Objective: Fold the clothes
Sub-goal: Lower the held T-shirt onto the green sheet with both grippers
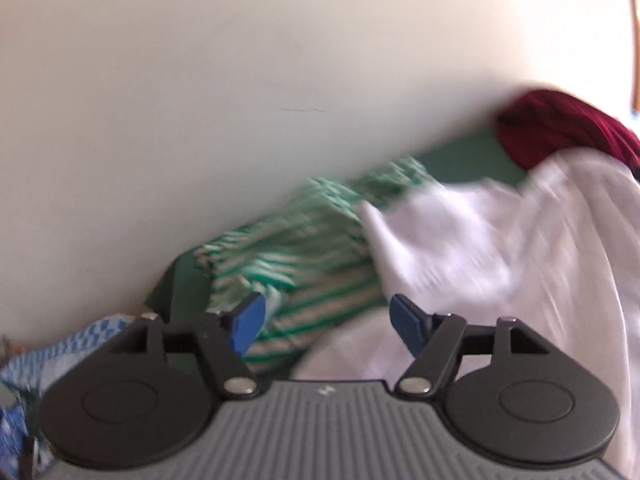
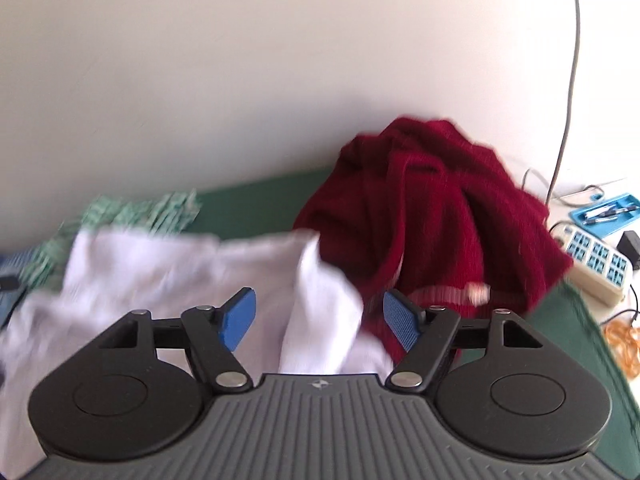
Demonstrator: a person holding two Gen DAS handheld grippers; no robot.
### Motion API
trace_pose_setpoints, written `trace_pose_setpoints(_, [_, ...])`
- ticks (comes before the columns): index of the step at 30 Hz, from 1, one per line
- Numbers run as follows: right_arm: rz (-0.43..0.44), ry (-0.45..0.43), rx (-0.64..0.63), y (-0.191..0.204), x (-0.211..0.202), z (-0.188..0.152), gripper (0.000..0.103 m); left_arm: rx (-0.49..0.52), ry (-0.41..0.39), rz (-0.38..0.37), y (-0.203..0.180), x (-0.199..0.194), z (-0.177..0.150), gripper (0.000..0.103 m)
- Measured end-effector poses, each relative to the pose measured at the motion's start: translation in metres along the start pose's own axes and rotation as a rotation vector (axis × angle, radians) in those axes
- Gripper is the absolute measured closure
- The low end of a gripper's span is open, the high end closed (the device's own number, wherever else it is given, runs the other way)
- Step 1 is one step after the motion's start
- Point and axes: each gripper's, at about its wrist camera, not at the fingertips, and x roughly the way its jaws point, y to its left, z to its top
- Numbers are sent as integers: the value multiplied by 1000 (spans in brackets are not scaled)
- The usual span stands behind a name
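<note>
Left gripper (image 1: 326, 324): jaws spread, nothing pinched. Right gripper (image 2: 320, 322): jaws spread, empty. Step judged: regrasp white garment (image 2: 168, 272) for next fold; advise pinching hem corners only, single layer, avoiding neighbours. White garment lies under and just beyond both jaws; striped green cloth (image 1: 304, 248) left, maroon garment (image 2: 432, 208) far right.

My left gripper (image 1: 326, 322) and right gripper (image 2: 319, 318) look alike: blue textured pads on black hinged arms, silver rivets at the pivots, round black discs either side, a ribbed grey body with a small white emblem
</note>
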Motion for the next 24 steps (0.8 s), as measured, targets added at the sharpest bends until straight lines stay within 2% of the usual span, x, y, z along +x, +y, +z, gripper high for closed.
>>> trace_pose_setpoints(1, [-34,23,-57,7,5,-8,30,49,9,32,-10,5,-7,34])
trace_pose_setpoints(3, [-115,43,-158,19,20,-20,33,75,60,74,-13,25,-14,59])
trace_pose_setpoints(4, [-119,54,-164,18,26,-22,52,79,90,92,-12,37,-17,67])
trace_pose_setpoints(5, [-116,77,-138,15,31,-21,96,58,119,107,-6,47,-18,91])
trace_pose_setpoints(6, [-120,80,-75,7,31,-15,96,21,146,119,4,55,-18,96])
trace_pose_setpoints(8, [-162,-27,6,-5,18,4,97,-46,184,154,23,68,-18,96])
trace_pose_setpoints(11, [-242,-143,53,-23,8,42,97,-114,181,221,49,78,-12,94])
trace_pose_setpoints(13, [-312,-107,47,-34,32,60,94,-134,189,218,55,87,-7,93])
trace_pose_setpoints(14, [-353,-43,19,-38,50,63,88,-124,199,221,54,92,-7,93])
trace_pose_setpoints(15, [-393,21,-8,-42,68,66,87,-115,209,224,52,98,-7,93])
trace_pose_setpoints(16, [-429,49,-26,-43,77,66,87,-85,211,240,48,100,-8,92])
trace_pose_setpoints(18, [-482,10,-41,-38,68,61,88,-23,194,258,37,93,-12,91])
trace_pose_setpoints(19, [-494,-44,-49,-31,56,59,80,-15,181,245,37,85,-14,90])
trace_pose_setpoints(20, [-517,-85,-65,-22,44,55,57,-6,169,233,37,77,-15,84])
trace_pose_setpoints(22, [-561,-138,-110,-3,22,45,39,-41,144,187,46,55,-17,77])
trace_pose_setpoints(23, [-543,-161,-126,6,13,42,41,-65,131,161,52,43,-18,65])
trace_pose_setpoints(24, [-475,-174,-137,14,5,38,43,-94,109,143,58,29,-19,50])
